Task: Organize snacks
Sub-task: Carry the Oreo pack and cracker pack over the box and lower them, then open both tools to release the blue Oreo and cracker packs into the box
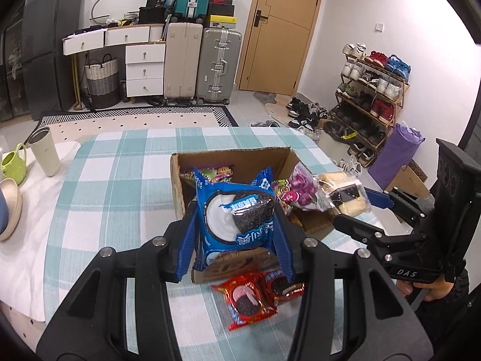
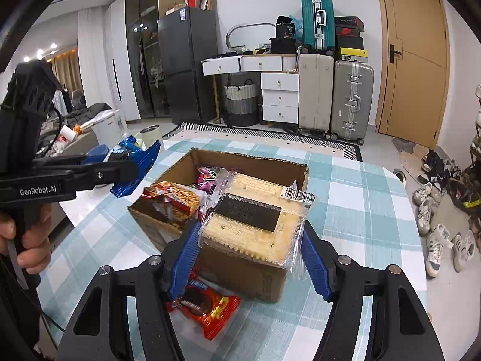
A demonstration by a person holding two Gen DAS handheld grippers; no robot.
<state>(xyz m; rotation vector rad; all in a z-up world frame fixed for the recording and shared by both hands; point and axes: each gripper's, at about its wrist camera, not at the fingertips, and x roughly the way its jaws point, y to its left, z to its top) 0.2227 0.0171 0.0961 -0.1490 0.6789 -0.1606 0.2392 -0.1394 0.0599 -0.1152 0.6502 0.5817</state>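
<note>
Up close in the left wrist view, the left gripper (image 1: 236,234) clamps a blue cookie packet (image 1: 236,222) between its blue pads, raised before the cardboard box (image 1: 177,180) on the checked tablecloth (image 1: 114,180). Two red cookie packets (image 1: 255,297) lie beneath. From the right wrist view, the right gripper (image 2: 251,255) pinches a clear-wrapped cracker pack (image 2: 255,225) over the box's near edge; a noodle snack bag (image 2: 174,200) and purple candy bags (image 2: 207,177) sit inside.

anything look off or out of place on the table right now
Two red Oreo packets lie loose on the checked tablecloth beside the cardboard box, not in it. The left gripper holds a blue Oreo pack; the right gripper holds a cracker pack.
</note>
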